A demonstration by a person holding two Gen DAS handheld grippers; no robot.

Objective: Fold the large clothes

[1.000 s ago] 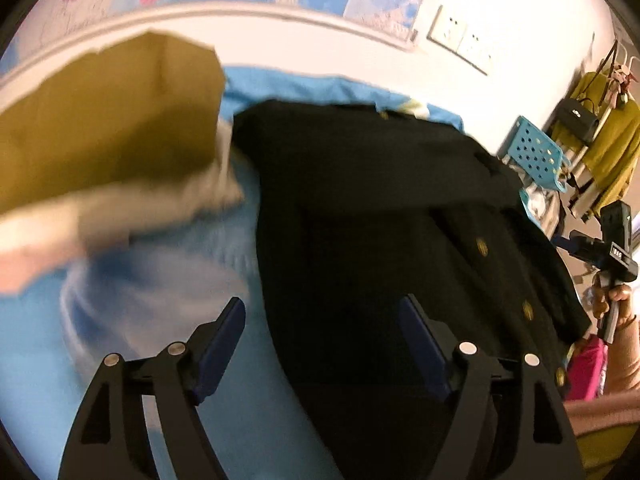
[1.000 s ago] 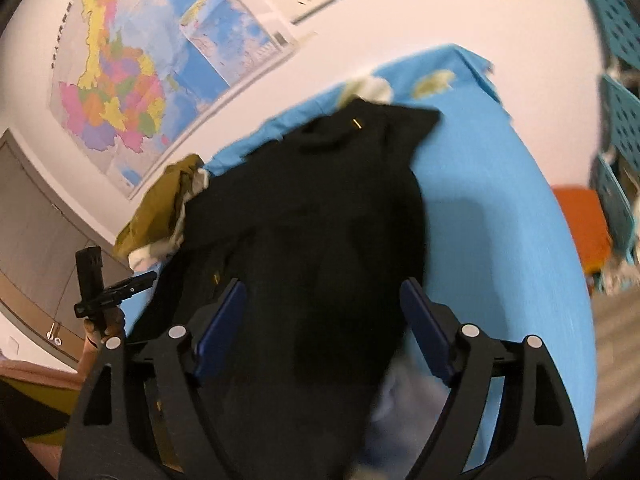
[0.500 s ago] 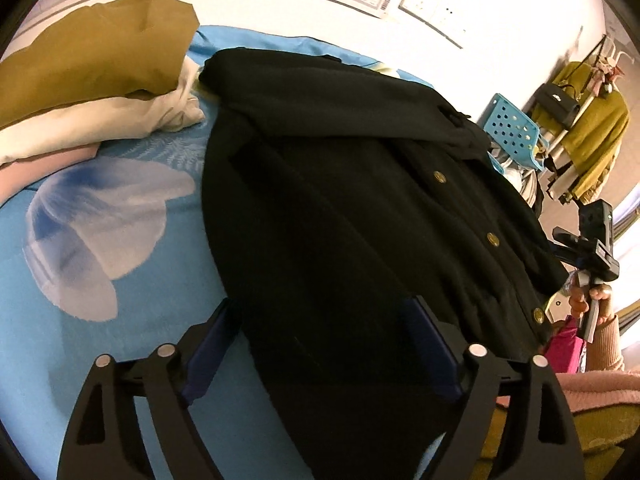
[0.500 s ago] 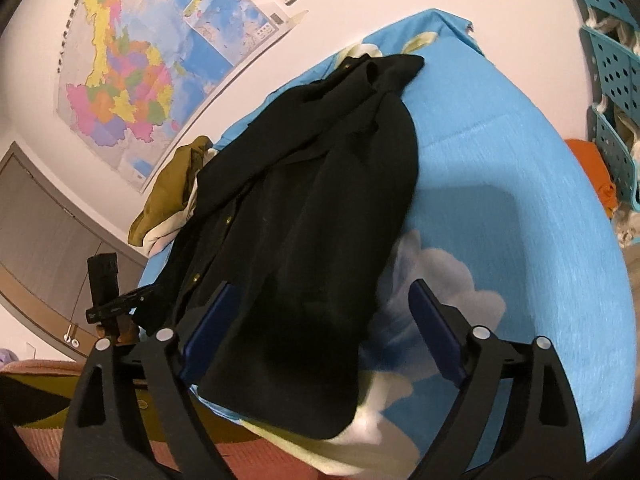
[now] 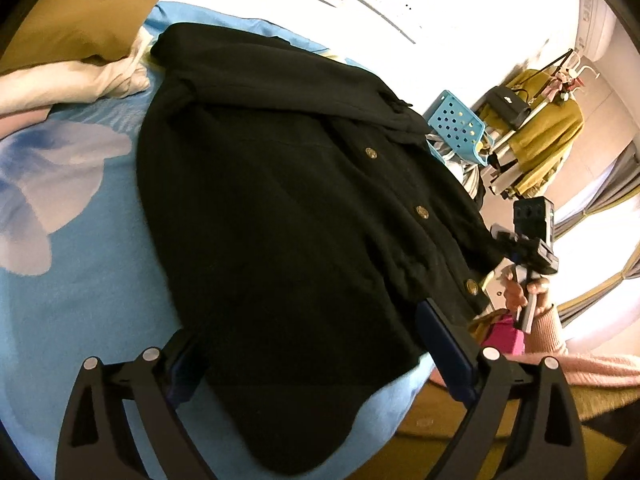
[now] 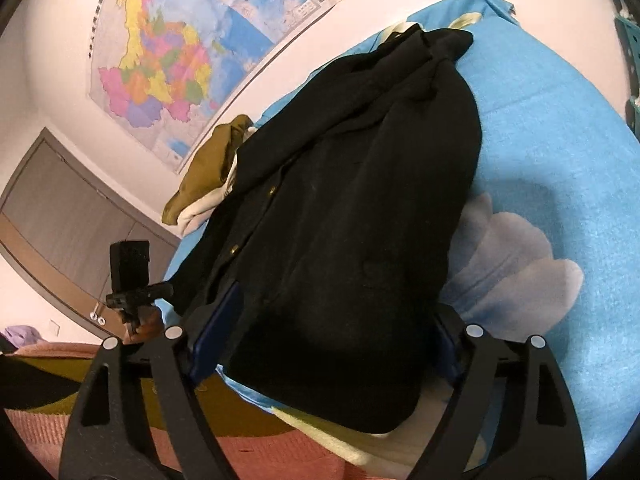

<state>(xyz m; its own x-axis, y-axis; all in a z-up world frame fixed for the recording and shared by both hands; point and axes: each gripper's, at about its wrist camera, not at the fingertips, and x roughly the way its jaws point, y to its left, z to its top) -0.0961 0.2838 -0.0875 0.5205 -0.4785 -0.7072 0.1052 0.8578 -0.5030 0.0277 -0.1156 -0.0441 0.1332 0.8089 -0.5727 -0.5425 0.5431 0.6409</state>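
A black coat (image 5: 280, 208) lay lengthwise on the blue bed (image 5: 72, 280), collar far, hem nearest. Both grippers, left (image 5: 308, 356) and right (image 6: 328, 332), gaped wide at the hem, holding nothing.

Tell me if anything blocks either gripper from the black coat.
Nothing visible does. The left gripper and right gripper are both open, each straddling the near hem of the black coat on the bed. The clothes pile lies off beside the coat's far end.
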